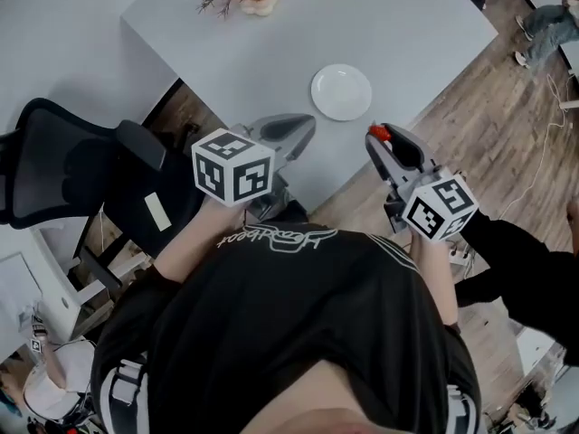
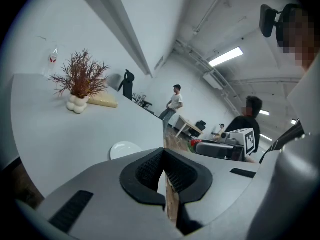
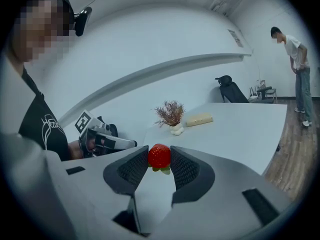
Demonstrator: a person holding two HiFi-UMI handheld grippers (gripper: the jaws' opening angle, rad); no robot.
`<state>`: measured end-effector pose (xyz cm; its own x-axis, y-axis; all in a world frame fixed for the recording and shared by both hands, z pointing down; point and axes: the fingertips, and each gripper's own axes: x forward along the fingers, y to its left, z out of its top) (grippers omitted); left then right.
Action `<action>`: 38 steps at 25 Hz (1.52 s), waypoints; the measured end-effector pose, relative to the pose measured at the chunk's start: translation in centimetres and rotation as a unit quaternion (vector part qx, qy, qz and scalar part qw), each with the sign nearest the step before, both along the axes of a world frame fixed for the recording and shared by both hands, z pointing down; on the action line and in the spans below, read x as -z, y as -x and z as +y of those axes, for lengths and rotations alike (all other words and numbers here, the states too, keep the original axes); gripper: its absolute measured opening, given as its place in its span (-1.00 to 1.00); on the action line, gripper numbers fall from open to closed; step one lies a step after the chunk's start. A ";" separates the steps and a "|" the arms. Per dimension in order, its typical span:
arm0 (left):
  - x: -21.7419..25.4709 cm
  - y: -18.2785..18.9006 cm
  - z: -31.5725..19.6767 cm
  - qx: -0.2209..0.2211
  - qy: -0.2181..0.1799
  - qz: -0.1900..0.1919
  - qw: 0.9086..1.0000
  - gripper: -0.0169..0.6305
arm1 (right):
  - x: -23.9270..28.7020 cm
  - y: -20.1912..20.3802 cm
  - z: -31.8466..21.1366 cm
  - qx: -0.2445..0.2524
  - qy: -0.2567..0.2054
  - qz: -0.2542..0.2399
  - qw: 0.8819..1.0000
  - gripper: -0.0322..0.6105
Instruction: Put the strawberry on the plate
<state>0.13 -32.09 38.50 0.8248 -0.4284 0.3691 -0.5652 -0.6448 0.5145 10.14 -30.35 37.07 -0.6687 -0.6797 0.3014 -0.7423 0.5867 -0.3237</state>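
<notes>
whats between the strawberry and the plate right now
Nothing: in the head view only bare table lies between the strawberry, held in the right gripper, and the plate.

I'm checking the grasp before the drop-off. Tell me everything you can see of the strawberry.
The strawberry is small, bright red and glossy, and looks whole. Green leaves show at its lower end in the right gripper view. It is pinched near the tips of the right hand-held gripper, with one ribbed black pad pressing on each side. It is held in the air near the edge of the table, short of the white plate, and touches nothing else.
</notes>
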 end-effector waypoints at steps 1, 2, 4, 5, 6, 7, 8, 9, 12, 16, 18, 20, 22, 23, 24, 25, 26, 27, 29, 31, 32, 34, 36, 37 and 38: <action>-0.2 0.1 -0.4 -0.001 0.002 0.000 1.000 -0.93 | -0.1 0.1 -0.5 0.000 0.001 0.000 1.000 -0.49; -0.4 0.3 -0.9 -0.002 0.004 0.001 1.000 -0.93 | -0.1 0.3 -1.1 -0.001 0.002 -0.001 1.000 -0.49; -0.8 0.5 -1.8 -0.004 0.010 0.003 1.000 -0.93 | -0.2 0.6 -2.2 -0.002 0.004 -0.003 1.000 -0.49; -1.0 0.5 -2.1 -0.005 0.013 0.004 1.000 -0.93 | -0.2 0.6 -2.7 -0.003 0.005 -0.003 1.000 -0.49; -1.1 0.6 -2.5 -0.007 0.016 0.005 1.000 -0.93 | -0.2 0.8 -3.2 -0.003 0.004 -0.003 1.000 -0.49; -1.3 0.6 -2.8 -0.008 0.017 0.006 1.000 -0.93 | -0.2 0.9 -3.8 -0.003 0.003 -0.001 1.000 -0.49; -1.4 0.6 -3.2 -0.010 0.018 0.006 1.000 -0.93 | -0.3 1.1 -4.3 -0.002 0.001 0.002 1.000 -0.49; -1.6 0.7 -3.5 -0.013 0.019 0.006 1.000 -0.93 | -0.4 1.3 -4.8 -0.001 0.000 0.006 1.000 -0.49; -1.8 0.7 -4.4 -0.017 0.021 0.007 1.000 -0.93 | -0.7 1.9 -6.2 0.000 -0.003 0.021 1.000 -0.49; -2.2 0.5 -5.3 -0.023 0.026 0.011 0.999 -0.93 | -1.4 2.3 -7.8 -0.005 -0.011 0.037 0.999 -0.49; -2.6 0.6 -6.0 -0.024 0.026 0.010 0.999 -0.93 | -2.1 2.3 -8.7 -0.008 -0.015 0.047 0.999 -0.49; -3.0 0.7 -6.7 -0.022 0.029 0.010 0.999 -0.93 | -2.9 2.4 -9.6 -0.008 -0.016 0.059 0.998 -0.49; -3.3 0.7 -7.3 -0.020 0.032 0.010 0.999 -0.93 | -3.6 2.3 -10.4 -0.008 -0.015 0.068 0.998 -0.49; -3.4 0.6 -7.5 -0.020 0.033 0.010 0.999 -0.93 | -4.0 2.3 -10.9 -0.009 -0.014 0.070 0.997 -0.49; -3.5 0.6 -7.7 -0.021 0.035 0.010 0.999 -0.93 | -4.4 2.3 -11.3 -0.011 -0.013 0.072 0.997 -0.49; -3.7 0.6 -7.8 -0.022 0.037 0.011 0.999 -0.93 | -4.8 2.4 -11.7 -0.013 -0.011 0.075 0.997 -0.49; -3.9 0.6 -8.0 -0.022 0.039 0.011 0.999 -0.93 | -5.3 2.4 -12.1 -0.016 -0.009 0.078 0.997 -0.49; -4.1 0.6 -8.1 -0.021 0.041 0.011 0.999 -0.93 | -5.8 2.4 -12.5 -0.018 -0.007 0.082 0.996 -0.49; -4.4 0.9 -8.5 -0.018 0.045 0.013 0.999 -0.93 | -6.9 2.5 -13.2 -0.020 -0.005 0.095 0.995 -0.49; -4.9 1.3 -8.8 -0.014 0.052 0.015 0.998 -0.93 | -7.9 2.6 -13.8 -0.021 -0.006 0.116 0.993 -0.49; -5.2 1.4 -9.0 -0.012 0.055 0.015 0.998 -0.93 | -8.5 2.6 -14.1 -0.021 -0.006 0.126 0.992 -0.49; -5.7 1.6 -9.2 -0.010 0.061 0.016 0.998 -0.93 | -9.4 2.7 -14.5 -0.022 -0.004 0.137 0.990 -0.49; -6.1 1.8 -9.3 -0.008 0.065 0.016 0.998 -0.93 | -10.5 2.7 -14.7 -0.022 0.001 0.147 0.989 -0.49; -6.3 1.8 -9.2 -0.007 0.067 0.017 0.998 -0.93 | -11.0 2.6 -14.8 -0.023 0.003 0.153 0.988 -0.49; -6.4 1.9 -9.2 -0.006 0.069 0.017 0.997 -0.93 | -11.6 2.6 -14.9 -0.023 0.006 0.160 0.987 -0.49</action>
<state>-1.73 -41.32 44.91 0.8427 -0.3653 0.3956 -0.5384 -0.5733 0.6176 7.52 -45.29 48.66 -0.5067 -0.7024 0.4999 -0.8332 0.5478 -0.0748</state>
